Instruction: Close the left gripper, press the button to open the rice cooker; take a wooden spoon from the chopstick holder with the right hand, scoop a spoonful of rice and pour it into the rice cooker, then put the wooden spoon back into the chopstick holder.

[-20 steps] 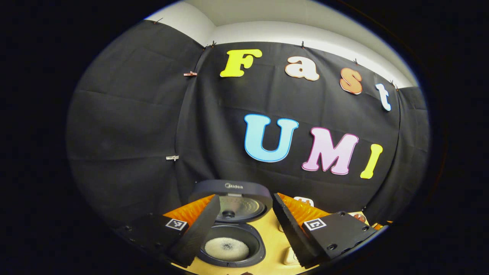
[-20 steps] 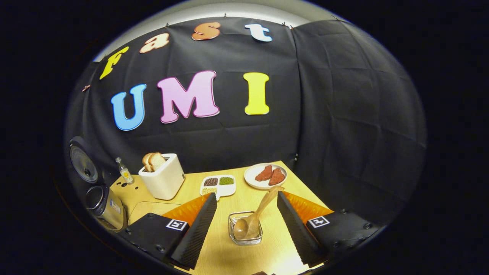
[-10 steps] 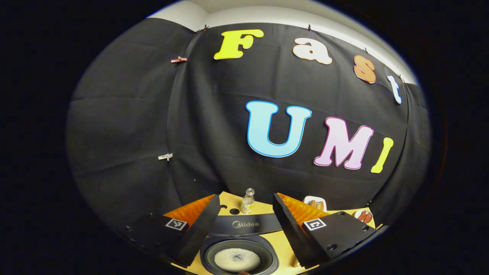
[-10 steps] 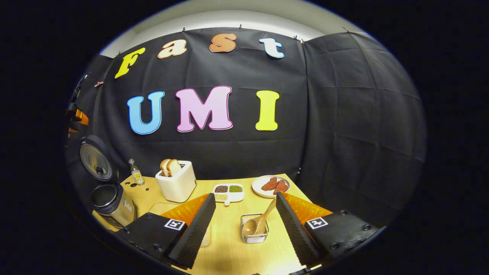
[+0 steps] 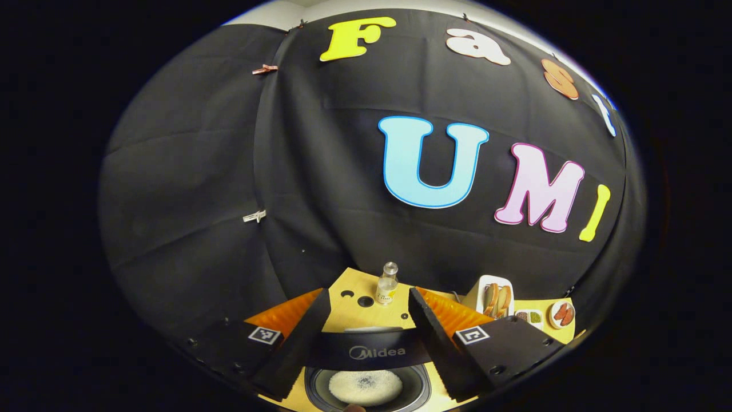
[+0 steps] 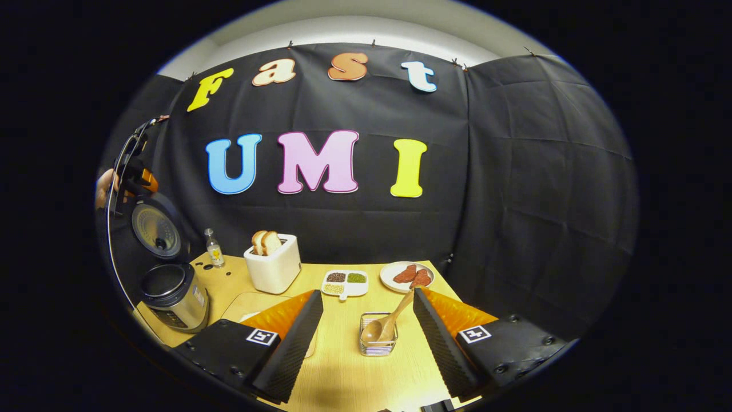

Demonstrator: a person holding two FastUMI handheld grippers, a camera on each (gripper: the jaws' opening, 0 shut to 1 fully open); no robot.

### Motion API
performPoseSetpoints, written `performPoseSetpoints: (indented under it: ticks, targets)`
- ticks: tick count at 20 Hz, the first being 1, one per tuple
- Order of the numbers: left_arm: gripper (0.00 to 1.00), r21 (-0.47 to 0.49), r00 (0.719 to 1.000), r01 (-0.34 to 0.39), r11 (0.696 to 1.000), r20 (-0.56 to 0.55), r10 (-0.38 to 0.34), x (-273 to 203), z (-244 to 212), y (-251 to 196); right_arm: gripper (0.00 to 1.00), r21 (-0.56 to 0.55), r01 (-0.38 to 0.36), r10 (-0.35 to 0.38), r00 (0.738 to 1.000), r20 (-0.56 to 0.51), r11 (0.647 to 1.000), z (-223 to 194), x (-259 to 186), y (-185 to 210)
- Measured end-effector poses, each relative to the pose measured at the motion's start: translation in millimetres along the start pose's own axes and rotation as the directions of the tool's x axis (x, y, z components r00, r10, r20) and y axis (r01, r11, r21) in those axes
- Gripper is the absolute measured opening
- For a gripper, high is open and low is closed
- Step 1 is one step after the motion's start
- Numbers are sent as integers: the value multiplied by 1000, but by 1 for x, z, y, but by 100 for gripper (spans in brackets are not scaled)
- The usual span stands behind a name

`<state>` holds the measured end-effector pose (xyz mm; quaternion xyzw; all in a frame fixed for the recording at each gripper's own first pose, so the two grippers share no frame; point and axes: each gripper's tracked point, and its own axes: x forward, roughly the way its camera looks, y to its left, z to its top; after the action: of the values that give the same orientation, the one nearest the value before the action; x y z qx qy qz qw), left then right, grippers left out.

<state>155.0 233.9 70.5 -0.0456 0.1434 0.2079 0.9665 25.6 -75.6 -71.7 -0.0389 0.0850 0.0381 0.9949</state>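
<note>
With the rice cooker point(image 6: 171, 292) open at the desk's point(image 6: 343, 372) left, both tongs gape wide and empty, the right tongs point(image 6: 366, 349) facing the light, stiff wooden spoon point(image 6: 386, 323) leaning in the chopstick holder point(image 6: 377, 343) — grip its slim upper handle.

"Midea" on rice cooker lid point(image 5: 374, 350)

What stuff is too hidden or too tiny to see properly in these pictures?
- Rice cooker pot, left gripper view: its raised lid and the picture's bottom edge cut off most of the pot around the rice.
- Divided dish, right gripper view: the grains in its compartments are too small to name.
- Wooden spoon, right gripper view: the wire chopstick holder partly screens its bowl end.
- Small bottle, left gripper view: its contents are too small to tell.
</note>
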Motion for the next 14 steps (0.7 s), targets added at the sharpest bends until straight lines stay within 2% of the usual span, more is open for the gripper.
performPoseSetpoints:
  ticks: [5, 9, 14]
  targets:
    - [99, 53, 1000, 4, 999, -20, -3, -33, -33, -10, 99, 38, -63, 64, 997, -35, 997, -11, 9, 23]
    - [98, 19, 998, 5, 1000, -68, -4, -61, -79, -15, 99, 30, -115, 116, 991, -70, 993, -20, 15, 35]
    - [98, 25, 991, -8, 1000, -133, 11, -82, -144, -18, 99, 9, -167, 166, 980, -113, 986, -32, 8, 49]
